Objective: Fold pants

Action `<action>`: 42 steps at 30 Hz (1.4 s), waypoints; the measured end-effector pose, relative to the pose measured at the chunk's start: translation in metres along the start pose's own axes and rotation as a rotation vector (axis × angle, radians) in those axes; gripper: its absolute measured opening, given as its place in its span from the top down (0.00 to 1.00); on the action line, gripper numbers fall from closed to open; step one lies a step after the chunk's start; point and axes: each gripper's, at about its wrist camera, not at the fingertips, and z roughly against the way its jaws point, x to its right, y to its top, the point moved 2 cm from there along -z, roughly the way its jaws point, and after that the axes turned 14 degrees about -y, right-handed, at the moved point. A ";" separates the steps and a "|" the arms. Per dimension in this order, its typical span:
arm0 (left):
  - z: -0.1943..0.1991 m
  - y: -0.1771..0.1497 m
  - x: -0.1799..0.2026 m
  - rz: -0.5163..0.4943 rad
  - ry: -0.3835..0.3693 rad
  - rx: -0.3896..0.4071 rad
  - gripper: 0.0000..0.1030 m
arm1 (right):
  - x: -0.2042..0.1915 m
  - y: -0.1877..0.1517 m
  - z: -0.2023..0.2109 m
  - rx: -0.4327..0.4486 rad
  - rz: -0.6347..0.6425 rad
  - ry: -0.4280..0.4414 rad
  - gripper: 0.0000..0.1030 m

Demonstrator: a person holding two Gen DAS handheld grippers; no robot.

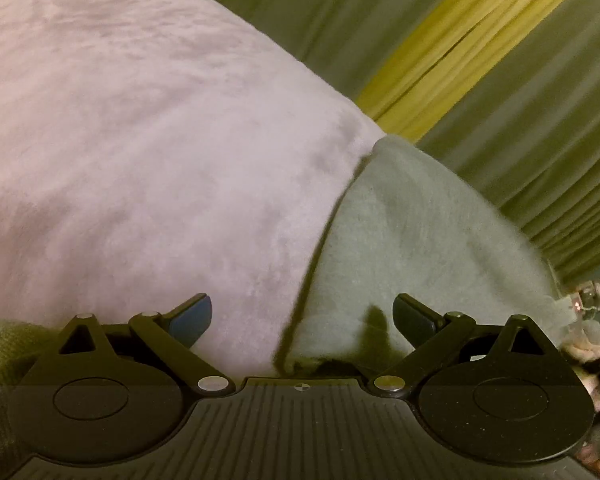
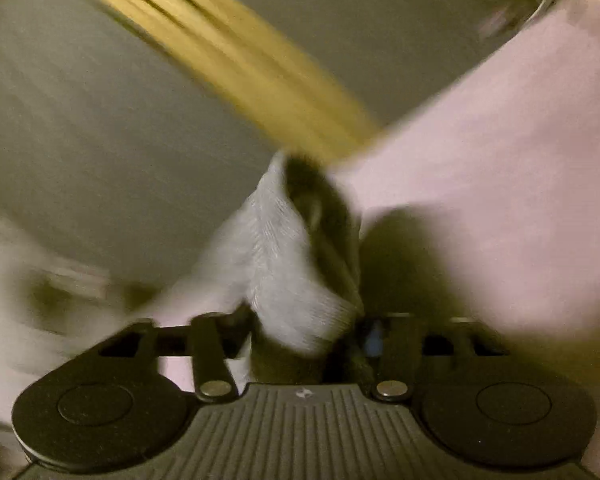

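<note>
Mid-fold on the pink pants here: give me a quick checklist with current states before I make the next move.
1. Left gripper free of cloth: ok, jaws stand open, nothing pinched.
2. Pink pants ahead of the left gripper: ok, with the grey ribbed cuff at their end.
3. Right gripper has the cuff: cannot tell; ribbed cuff sits between its fingers, but blur hides whether the pads press it.
4. Right wrist view sharp enough to aim: not ok, heavily blurred.
5. Fold edges aligned: cannot tell, the whole garment is not in view.
6. Striped bedspread beneath: ok, visible.
</note>
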 end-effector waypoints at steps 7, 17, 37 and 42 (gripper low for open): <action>-0.006 0.000 0.002 -0.012 0.030 -0.019 0.03 | 0.010 -0.014 0.018 0.008 -0.032 -0.003 0.39; -0.008 -0.003 0.003 -0.032 0.052 -0.034 0.03 | 0.006 -0.026 0.009 -0.079 -0.013 0.013 0.65; -0.013 -0.004 0.002 -0.047 0.076 -0.044 0.02 | -0.018 -0.078 -0.032 -0.123 0.090 -0.004 0.74; -0.014 -0.005 0.003 -0.049 0.085 -0.047 0.02 | -0.021 -0.080 -0.031 -0.114 0.103 -0.002 0.70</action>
